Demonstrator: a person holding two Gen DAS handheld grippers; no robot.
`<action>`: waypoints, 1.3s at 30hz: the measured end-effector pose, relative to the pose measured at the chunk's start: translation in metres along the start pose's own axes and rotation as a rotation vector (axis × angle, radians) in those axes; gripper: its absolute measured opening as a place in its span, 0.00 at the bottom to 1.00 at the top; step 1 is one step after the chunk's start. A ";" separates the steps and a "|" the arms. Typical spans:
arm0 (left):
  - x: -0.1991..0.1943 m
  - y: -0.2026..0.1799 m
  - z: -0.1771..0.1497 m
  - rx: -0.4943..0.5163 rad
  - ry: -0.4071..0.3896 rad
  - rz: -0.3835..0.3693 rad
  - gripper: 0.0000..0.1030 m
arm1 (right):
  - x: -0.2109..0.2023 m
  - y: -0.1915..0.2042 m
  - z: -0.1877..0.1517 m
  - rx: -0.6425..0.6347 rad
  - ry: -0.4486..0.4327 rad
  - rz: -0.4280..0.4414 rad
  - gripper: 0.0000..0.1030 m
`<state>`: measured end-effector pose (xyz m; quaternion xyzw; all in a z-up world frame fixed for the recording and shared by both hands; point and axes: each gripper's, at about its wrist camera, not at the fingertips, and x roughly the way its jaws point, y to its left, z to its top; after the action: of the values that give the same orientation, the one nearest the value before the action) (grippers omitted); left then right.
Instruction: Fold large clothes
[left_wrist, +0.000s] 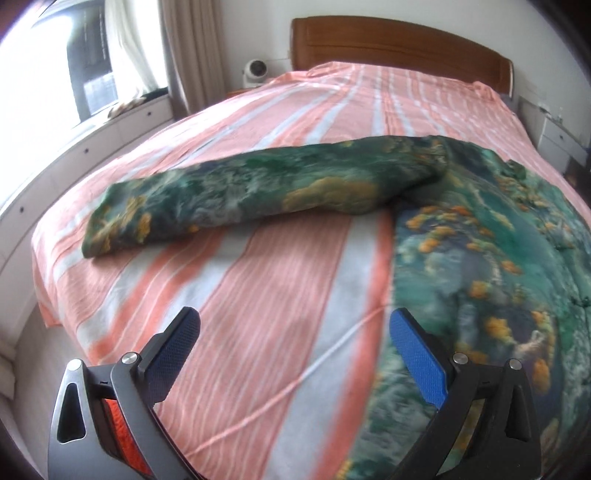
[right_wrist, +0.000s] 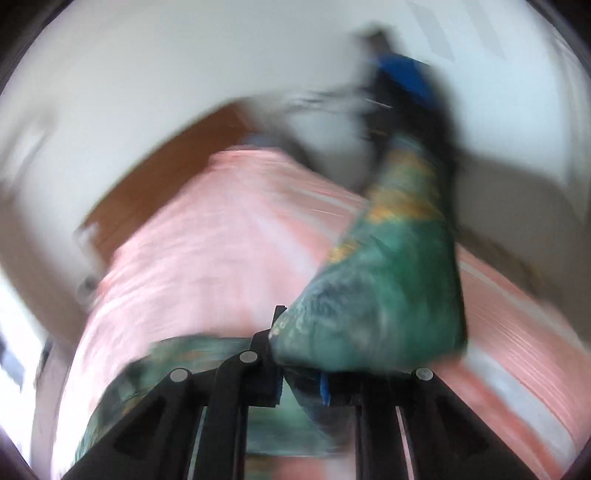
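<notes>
two views, and we take the left wrist one first. our left gripper (left_wrist: 295, 328) hangs over the bed (left_wrist: 258, 280) with its jaws spread wide and nothing between them; the blue pads (left_wrist: 417, 354) face each other across bare striped sheet (left_wrist: 229, 332). the green patterned garment (left_wrist: 480, 240) lies on the pink and white sheet, its body filling the right side of the view and passing under the right-hand finger. one sleeve (left_wrist: 229, 195) stretches out flat toward the left, resting on the sheet. beyond it we see the wooden headboard (left_wrist: 399, 44), a small white fan (left_wrist: 255, 72) beside the bed, and curtains (left_wrist: 192, 48) at the window on the left.

the right wrist view is badly smeared (edges are hard to read). our right gripper (right_wrist: 299, 384) is clenched on a fold of the same garment (right_wrist: 388, 295): the fabric bunches out of the closed jaws and rises up toward the upper right, lifted off the sheet (right_wrist: 207, 236). more of the green cloth lies low on the left, beneath the gripper's frame. a dark shape with a blue patch sits at the top right, too blurred for us to tell what it is.
</notes>
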<state>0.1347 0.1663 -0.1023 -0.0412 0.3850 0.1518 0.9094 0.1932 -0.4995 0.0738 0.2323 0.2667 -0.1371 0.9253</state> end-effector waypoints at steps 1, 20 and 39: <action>0.001 0.002 -0.001 -0.002 -0.004 0.006 0.99 | -0.001 0.033 0.002 -0.053 0.000 0.052 0.14; 0.012 0.013 -0.007 -0.016 0.021 -0.016 0.99 | 0.119 0.292 -0.204 -0.441 0.445 0.374 0.70; 0.024 0.007 -0.009 -0.003 0.073 -0.026 0.99 | 0.114 0.199 -0.182 -0.473 0.397 0.047 0.83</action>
<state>0.1422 0.1772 -0.1254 -0.0531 0.4174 0.1387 0.8965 0.2839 -0.2526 -0.0548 0.0387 0.4613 -0.0019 0.8864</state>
